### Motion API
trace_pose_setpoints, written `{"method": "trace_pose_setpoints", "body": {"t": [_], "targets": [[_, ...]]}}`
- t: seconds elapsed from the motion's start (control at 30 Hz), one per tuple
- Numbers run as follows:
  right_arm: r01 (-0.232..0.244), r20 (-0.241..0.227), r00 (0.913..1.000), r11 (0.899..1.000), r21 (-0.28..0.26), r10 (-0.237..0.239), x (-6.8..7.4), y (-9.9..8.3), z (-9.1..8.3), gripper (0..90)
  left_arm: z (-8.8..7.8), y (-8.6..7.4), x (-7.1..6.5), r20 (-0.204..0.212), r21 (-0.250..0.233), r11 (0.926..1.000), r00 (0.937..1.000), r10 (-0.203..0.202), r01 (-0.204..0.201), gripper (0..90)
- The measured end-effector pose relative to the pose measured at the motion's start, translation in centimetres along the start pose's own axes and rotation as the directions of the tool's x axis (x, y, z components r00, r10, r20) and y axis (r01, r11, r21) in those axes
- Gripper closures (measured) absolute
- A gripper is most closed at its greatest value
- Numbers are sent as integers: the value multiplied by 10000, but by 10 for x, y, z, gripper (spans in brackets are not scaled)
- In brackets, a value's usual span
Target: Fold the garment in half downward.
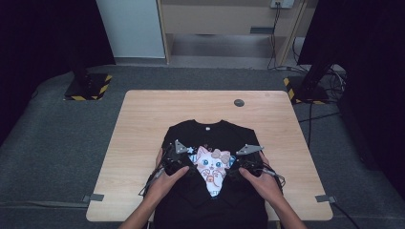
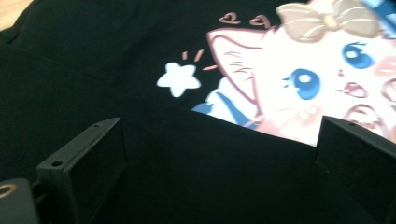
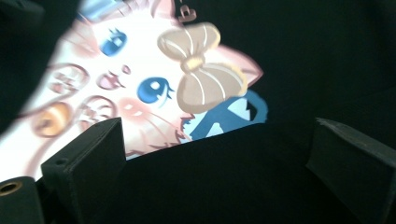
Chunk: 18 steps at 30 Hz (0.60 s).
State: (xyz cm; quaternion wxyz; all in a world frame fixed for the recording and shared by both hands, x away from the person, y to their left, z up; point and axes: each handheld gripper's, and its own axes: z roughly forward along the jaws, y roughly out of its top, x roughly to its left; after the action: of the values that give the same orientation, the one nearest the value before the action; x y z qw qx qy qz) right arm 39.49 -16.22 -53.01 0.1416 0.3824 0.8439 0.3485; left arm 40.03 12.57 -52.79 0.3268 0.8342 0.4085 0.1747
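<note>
I see a black T-shirt (image 1: 210, 138) with a white cat print (image 1: 211, 166) lying face-up at lower centre, its bottom folded up over the print.

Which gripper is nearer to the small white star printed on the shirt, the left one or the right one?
Left. The left gripper sits beside the white star, while the right gripper is on the far side of the cat print.

No legible text anywhere
</note>
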Motion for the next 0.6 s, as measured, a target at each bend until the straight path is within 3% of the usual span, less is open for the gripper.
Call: {"method": "trace_pose_setpoints", "body": {"t": [0.13,0.23,0.4,0.6], "targets": [[-28,215,9998,10000,-64,29,1,-3,12,27,7,-8,3,-20,-98,9998,9999,-166,166,11],[232,268,9994,9997,-16,-232,3,-5,11,32,5,-10,2,-32,-87,9998,9998,-177,177,9],[246,264,9994,9997,-59,-244,10,-11,6,32,0,-17,-6,-69,-137,9997,9998,-185,184,5],[364,-61,9993,9991,215,-363,13,-13,-8,51,-10,-12,-10,23,-45,9996,9996,282,-282,17]]}}
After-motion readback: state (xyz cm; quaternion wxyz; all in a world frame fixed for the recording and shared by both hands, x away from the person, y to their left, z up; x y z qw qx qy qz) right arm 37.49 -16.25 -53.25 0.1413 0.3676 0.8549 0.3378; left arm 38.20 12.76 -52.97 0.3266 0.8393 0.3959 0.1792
